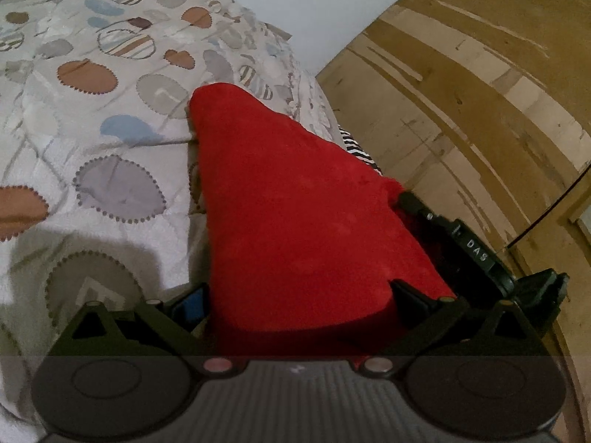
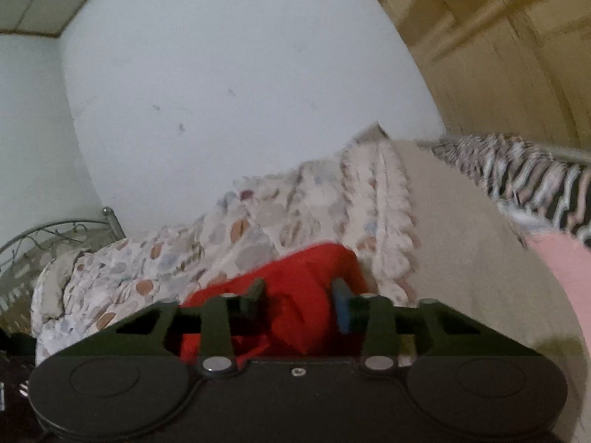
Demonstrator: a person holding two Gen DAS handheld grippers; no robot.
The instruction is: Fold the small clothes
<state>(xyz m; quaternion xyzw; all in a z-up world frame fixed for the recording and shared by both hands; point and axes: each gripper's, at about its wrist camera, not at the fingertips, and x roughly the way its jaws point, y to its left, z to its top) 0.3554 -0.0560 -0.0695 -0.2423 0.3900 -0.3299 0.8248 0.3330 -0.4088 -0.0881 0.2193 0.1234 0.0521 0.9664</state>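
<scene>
Both grippers, left (image 1: 299,295) and right (image 2: 297,299), hold one red garment (image 1: 295,203).

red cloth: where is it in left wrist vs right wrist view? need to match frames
Left wrist: the red cloth fills the centre, running from the left gripper up over the patterned bedspread.
Right wrist: red cloth low centre, between the right gripper fingers.
Shared landmark: the patterned bedspread.
</scene>
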